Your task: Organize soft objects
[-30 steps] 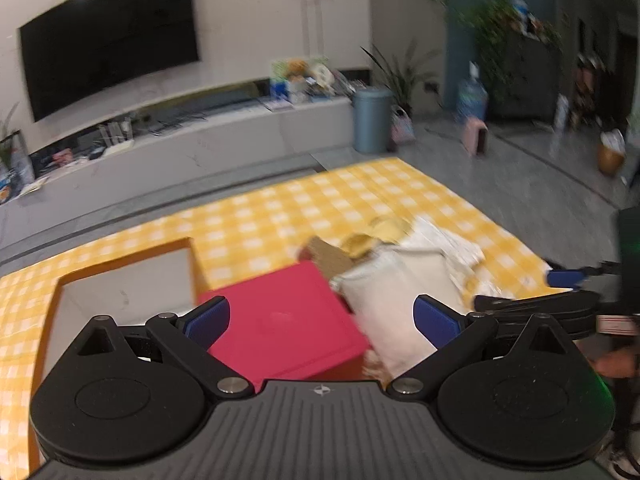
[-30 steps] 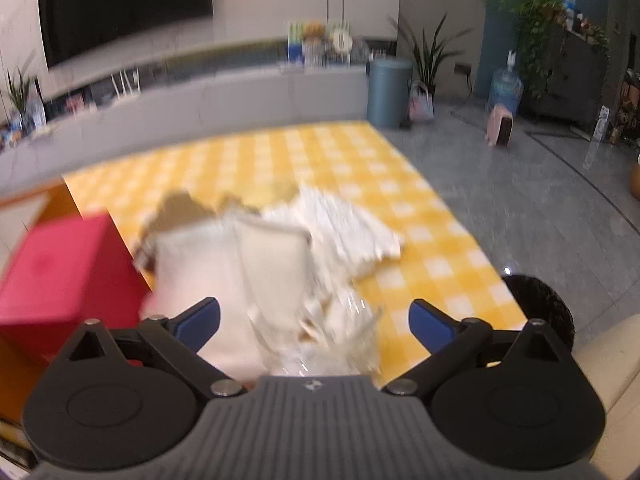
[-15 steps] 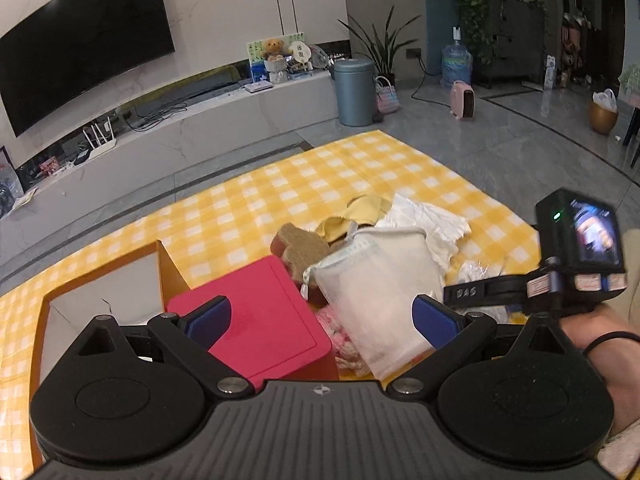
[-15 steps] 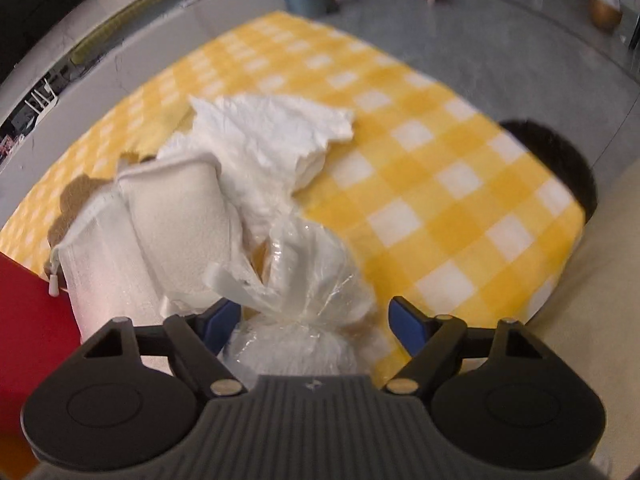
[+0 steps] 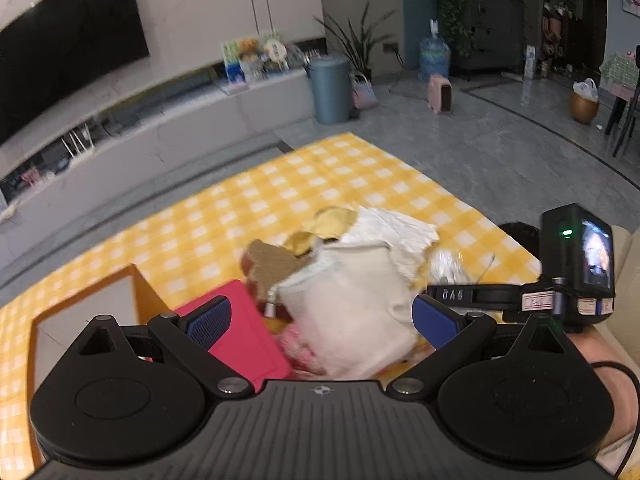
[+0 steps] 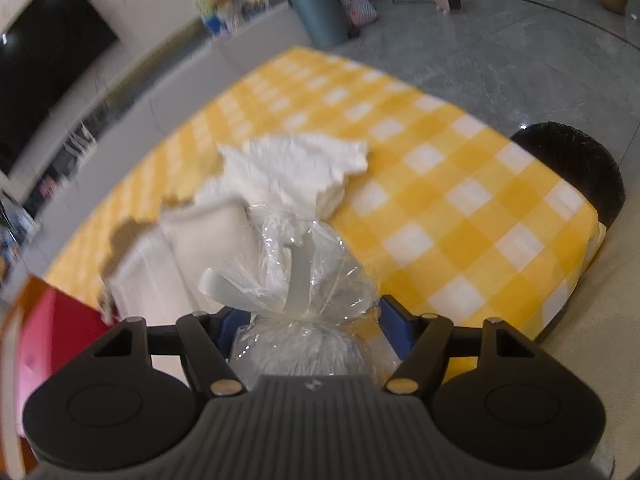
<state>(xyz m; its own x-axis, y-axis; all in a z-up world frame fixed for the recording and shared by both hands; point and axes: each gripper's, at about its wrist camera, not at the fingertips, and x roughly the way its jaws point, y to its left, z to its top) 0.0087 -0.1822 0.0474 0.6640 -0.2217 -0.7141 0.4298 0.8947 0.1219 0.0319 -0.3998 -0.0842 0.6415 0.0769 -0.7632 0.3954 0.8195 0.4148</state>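
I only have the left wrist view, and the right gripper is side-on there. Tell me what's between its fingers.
Observer: A clear plastic bag sits between the fingers of the right gripper. Its jaws have just been closing around it.
Operator: Confirm the grip.
Observer: The film reaches both pads, but I cannot tell whether they press on it yet.
Operator: Describe the bag.
Observer: It has a white fluffy filling inside, and its neck is tied with a white strip.
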